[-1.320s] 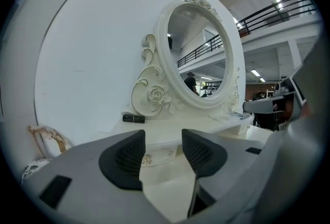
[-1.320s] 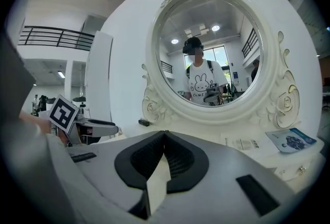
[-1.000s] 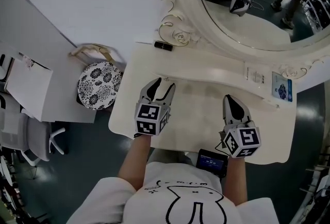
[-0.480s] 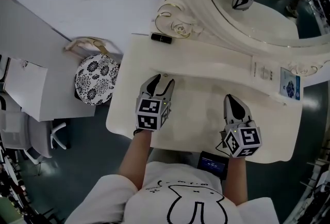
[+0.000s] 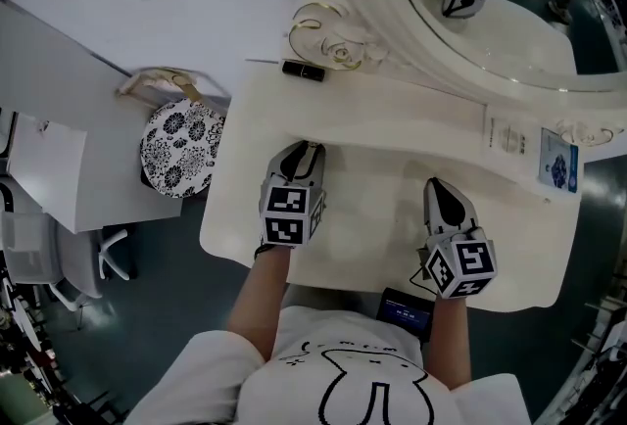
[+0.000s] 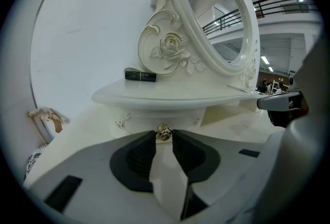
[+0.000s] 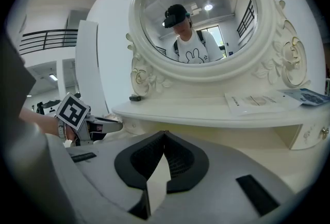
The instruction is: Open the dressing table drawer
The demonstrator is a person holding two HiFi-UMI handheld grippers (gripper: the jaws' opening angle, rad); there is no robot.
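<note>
The cream dressing table (image 5: 372,217) has a small drawer (image 6: 139,118) under its raised shelf, with a gold knob (image 6: 164,132) on the front. My left gripper (image 5: 307,152) reaches up to that drawer. In the left gripper view the left gripper (image 6: 164,135) has its jaws closing, and the knob sits between the two tips, which touch its sides. My right gripper (image 5: 438,188) hovers over the tabletop to the right. In the right gripper view the right gripper (image 7: 164,134) is shut with nothing in it.
An oval mirror (image 5: 509,12) in a carved frame stands at the back. A black lipstick (image 5: 303,70) lies on the shelf's left end, with a leaflet (image 5: 507,136) and a blue card (image 5: 558,164) at its right. A floral stool (image 5: 176,154) stands left of the table.
The left gripper's jaws have narrowed from wide apart to close around the knob at the drawer front. The right gripper has barely shifted over the tabletop.
</note>
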